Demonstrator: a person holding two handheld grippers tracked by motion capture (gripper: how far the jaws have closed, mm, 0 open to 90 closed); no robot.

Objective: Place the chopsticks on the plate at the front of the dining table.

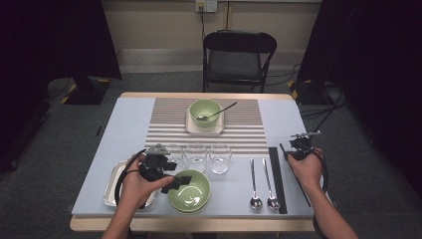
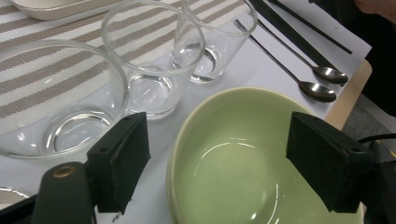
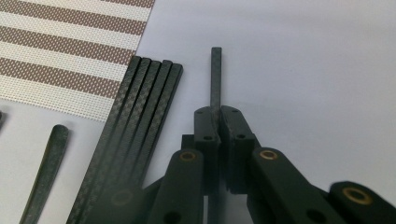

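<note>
A pale green bowl [image 1: 191,191] [image 2: 233,158] stands empty near the table's front edge. My left gripper [image 1: 177,174] [image 2: 223,161] hovers open at its left rim; one jaw is outside the rim by the glasses and the other over the bowl. Three clear glasses [image 1: 195,157] [image 2: 154,60] form a row just beyond. On the right, my right gripper [image 1: 299,147] [image 3: 219,116] is shut on a single black chopstick [image 1: 304,194] [image 3: 215,74], which lies low over the grey mat. Several more black chopsticks [image 1: 277,179] [image 3: 140,116] lie bundled just to its left.
Two metal spoons [image 1: 262,181] [image 2: 320,81] lie between bowl and chopsticks. A metal tray [image 1: 110,185] sits front left. Far centre, a second green bowl [image 1: 205,110] holding a spoon rests on a white plate [image 1: 191,125] atop a striped placemat [image 1: 249,124]. A folding chair [image 1: 239,55] stands behind.
</note>
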